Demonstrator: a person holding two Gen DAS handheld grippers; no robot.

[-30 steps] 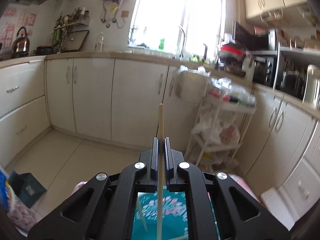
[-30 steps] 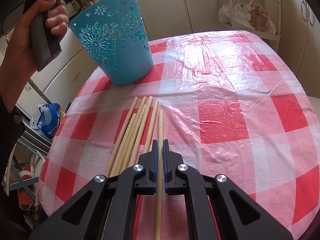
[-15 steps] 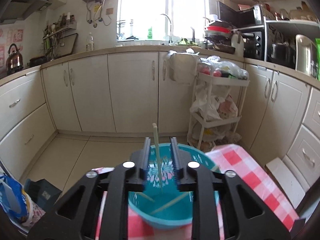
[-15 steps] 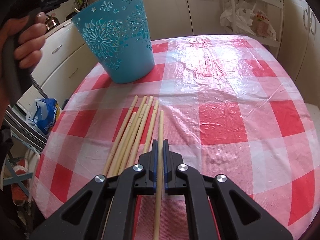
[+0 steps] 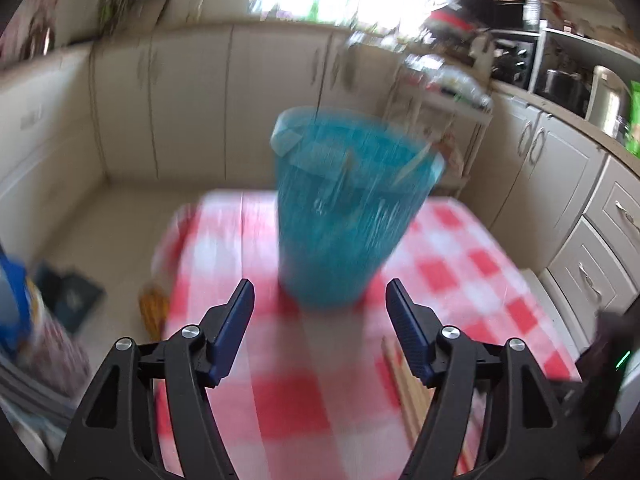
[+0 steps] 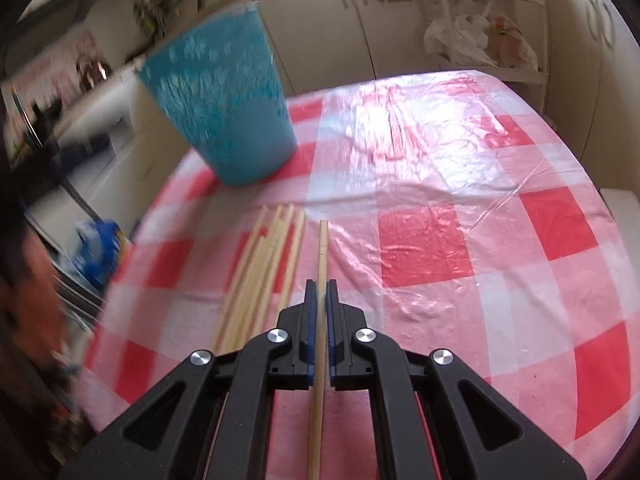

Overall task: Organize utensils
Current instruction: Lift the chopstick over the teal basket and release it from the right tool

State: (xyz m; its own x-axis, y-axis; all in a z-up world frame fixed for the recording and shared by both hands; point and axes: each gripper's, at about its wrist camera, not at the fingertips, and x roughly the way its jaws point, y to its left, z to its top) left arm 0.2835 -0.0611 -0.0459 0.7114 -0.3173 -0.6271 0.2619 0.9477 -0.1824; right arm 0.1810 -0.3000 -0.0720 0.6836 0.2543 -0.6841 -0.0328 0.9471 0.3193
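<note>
A: How far along?

B: Partway, I'd judge. Nearest, the right gripper (image 6: 319, 300) is clamped on one pale wooden chopstick (image 6: 321, 264); a loose bundle of chopsticks (image 6: 260, 272) lies just beside it on the red-checked worktop (image 6: 420, 248).

A: And the left gripper (image 5: 320, 304)?

B: Opening, nothing between its jaws. Beyond, near the far edge, the turquoise plastic bucket (image 5: 340, 216) shows sticks inside.
</note>
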